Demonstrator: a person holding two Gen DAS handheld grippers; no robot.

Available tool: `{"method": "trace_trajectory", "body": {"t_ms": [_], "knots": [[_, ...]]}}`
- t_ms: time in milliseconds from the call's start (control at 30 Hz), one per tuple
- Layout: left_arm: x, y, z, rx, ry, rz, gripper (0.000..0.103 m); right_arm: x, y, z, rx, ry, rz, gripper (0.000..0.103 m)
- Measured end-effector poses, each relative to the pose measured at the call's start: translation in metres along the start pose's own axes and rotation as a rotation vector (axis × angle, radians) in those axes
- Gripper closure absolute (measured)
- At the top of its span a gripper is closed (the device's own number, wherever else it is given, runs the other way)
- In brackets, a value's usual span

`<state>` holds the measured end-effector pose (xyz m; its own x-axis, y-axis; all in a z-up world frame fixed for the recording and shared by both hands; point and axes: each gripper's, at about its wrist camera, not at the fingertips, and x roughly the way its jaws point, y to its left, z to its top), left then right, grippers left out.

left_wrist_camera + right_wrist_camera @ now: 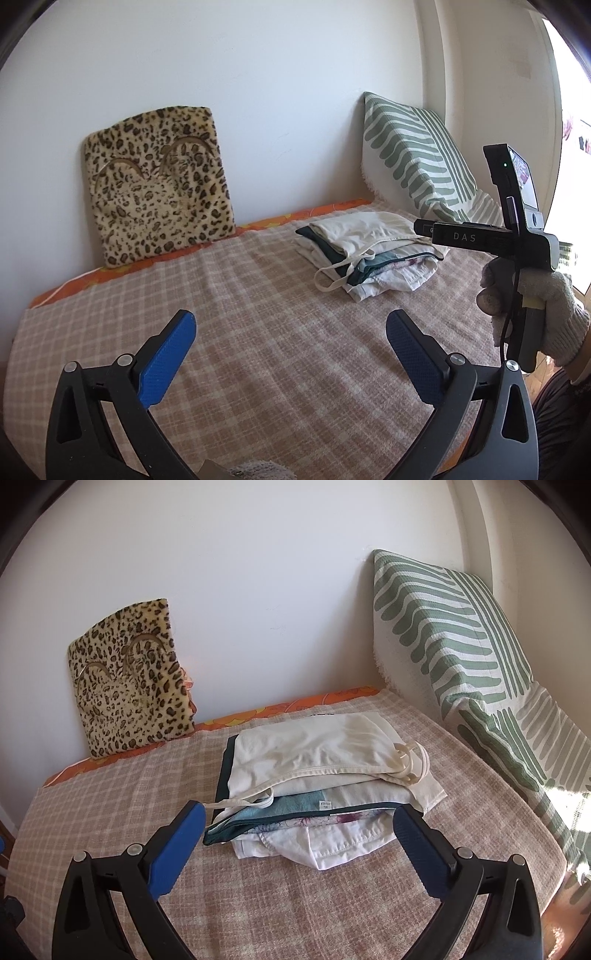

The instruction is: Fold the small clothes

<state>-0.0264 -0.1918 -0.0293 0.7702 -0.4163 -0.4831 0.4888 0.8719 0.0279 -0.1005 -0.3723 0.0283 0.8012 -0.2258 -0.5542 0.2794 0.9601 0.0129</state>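
Observation:
A stack of folded small clothes (321, 779) lies on the checked bedspread (110, 812), a cream strappy top uppermost over teal, floral and white pieces. In the left wrist view the same stack of clothes (369, 251) sits far right on the bedspread (258, 314). My right gripper (299, 830) stands open just in front of the stack, its blue pads apart and touching nothing. My left gripper (290, 339) is open wide over bare bedspread, left of the stack, with nothing between its pads. The right gripper's body (517, 236), held by a gloved hand (546, 314), shows at the right edge.
A leopard-print cushion (155, 192) leans on the white wall at the back left. A green-and-white striped pillow (461, 657) fills the back right corner. An orange patterned sheet edge (258, 712) runs along the wall. A bright window (569, 147) is at the far right.

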Motion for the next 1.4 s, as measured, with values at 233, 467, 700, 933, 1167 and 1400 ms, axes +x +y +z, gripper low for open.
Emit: {"method": "trace_trajectory", "body": {"t_ms": [233, 467, 700, 933, 1167, 1400], "knots": [[0.0008, 0.0042, -0.0030, -0.010, 0.011, 0.004, 0.001, 0.0039, -0.0062, 0.0007, 0.029, 0.005, -0.003, 0.000], [-0.0013, 0.0043, -0.0026, -0.005, 0.006, 0.001, 0.001, 0.0040, -0.0042, 0.0009, 0.020, 0.003, 0.001, 0.000], [-0.0025, 0.0026, -0.0025, -0.008, 0.006, -0.001, 0.001, 0.0060, -0.0027, 0.0023, 0.014, 0.006, 0.005, 0.000], [-0.0035, 0.0026, -0.0023, -0.008, 0.003, 0.001, 0.001, 0.0074, -0.0031, 0.0029, 0.014, 0.006, 0.012, 0.000], [-0.0053, 0.0028, -0.0006, -0.009, 0.002, -0.002, 0.001, 0.0062, 0.0002, 0.0020, 0.016, 0.005, 0.009, 0.000], [-0.0056, 0.0020, 0.0009, -0.009, 0.004, -0.002, 0.001, 0.0063, -0.0004, 0.0024, 0.017, 0.005, 0.010, 0.000]]}}
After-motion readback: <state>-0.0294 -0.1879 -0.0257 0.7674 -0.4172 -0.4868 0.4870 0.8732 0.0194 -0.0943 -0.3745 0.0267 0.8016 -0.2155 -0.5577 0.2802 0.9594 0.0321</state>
